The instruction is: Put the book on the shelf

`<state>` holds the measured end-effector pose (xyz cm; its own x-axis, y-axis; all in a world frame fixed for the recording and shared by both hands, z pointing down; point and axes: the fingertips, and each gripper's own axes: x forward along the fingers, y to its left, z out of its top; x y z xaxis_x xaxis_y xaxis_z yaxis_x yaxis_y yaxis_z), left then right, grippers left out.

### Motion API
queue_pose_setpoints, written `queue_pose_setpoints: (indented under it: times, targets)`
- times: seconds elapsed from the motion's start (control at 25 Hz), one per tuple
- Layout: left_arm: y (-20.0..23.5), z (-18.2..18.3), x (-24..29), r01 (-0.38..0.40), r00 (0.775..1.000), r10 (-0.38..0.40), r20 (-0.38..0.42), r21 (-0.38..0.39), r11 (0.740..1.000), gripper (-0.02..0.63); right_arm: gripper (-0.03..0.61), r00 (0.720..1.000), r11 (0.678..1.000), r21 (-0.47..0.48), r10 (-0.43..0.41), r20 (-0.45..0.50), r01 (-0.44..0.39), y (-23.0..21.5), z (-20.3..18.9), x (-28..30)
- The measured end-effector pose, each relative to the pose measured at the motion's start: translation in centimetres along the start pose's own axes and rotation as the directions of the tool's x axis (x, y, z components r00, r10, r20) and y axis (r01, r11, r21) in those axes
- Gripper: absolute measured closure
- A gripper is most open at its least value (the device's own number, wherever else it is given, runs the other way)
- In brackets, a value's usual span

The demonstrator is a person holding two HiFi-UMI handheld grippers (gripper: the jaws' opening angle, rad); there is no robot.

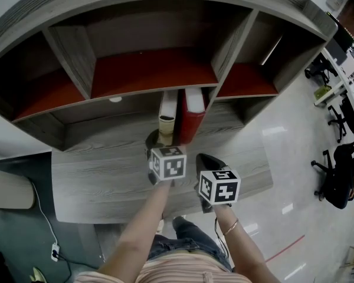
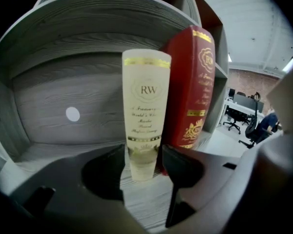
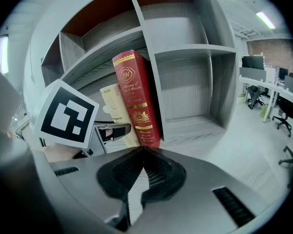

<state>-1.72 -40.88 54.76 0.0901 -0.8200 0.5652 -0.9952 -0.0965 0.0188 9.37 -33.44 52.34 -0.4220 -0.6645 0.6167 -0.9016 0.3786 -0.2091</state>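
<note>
A cream book (image 1: 167,115) stands upright on the grey wooden shelf (image 1: 100,170), spine outward, right beside a red book (image 1: 192,114). In the left gripper view the cream book (image 2: 145,111) rises straight ahead with the red book (image 2: 194,82) against its right side. My left gripper (image 2: 143,154) is shut on the lower end of the cream spine, one jaw on each side; in the head view the left gripper (image 1: 159,141) sits at the book's foot. My right gripper (image 3: 142,151) is shut and empty, a little back from the red book (image 3: 136,99). In the head view the right gripper (image 1: 203,158) is beside the left one.
The shelf unit has several compartments with red panels (image 1: 153,69); a vertical divider (image 3: 154,82) stands just right of the red book. A white round dot (image 2: 73,114) marks the back panel. Office chairs and desks (image 1: 342,108) stand at the right. A cable and socket (image 1: 53,250) lie on the floor at left.
</note>
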Motion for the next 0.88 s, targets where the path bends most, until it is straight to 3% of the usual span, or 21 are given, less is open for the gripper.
queue_pose_setpoints:
  times: [0.56,0.88]
  targets:
    - [0.0,-3.5,-4.2,0.079,0.996,-0.079,-0.053,0.013,0.997,0.4,0.569,0.999,1.0,0.019,-0.009,0.038,0.009,3.3,-1.1,-2.0]
    - [0.3,-4.2,-6.9,0.151,0.987,-0.149,-0.058,0.037,0.988,0.497,0.569,0.999,1.0,0.017,-0.014,0.05,0.013,5.5,-1.6,-2.6]
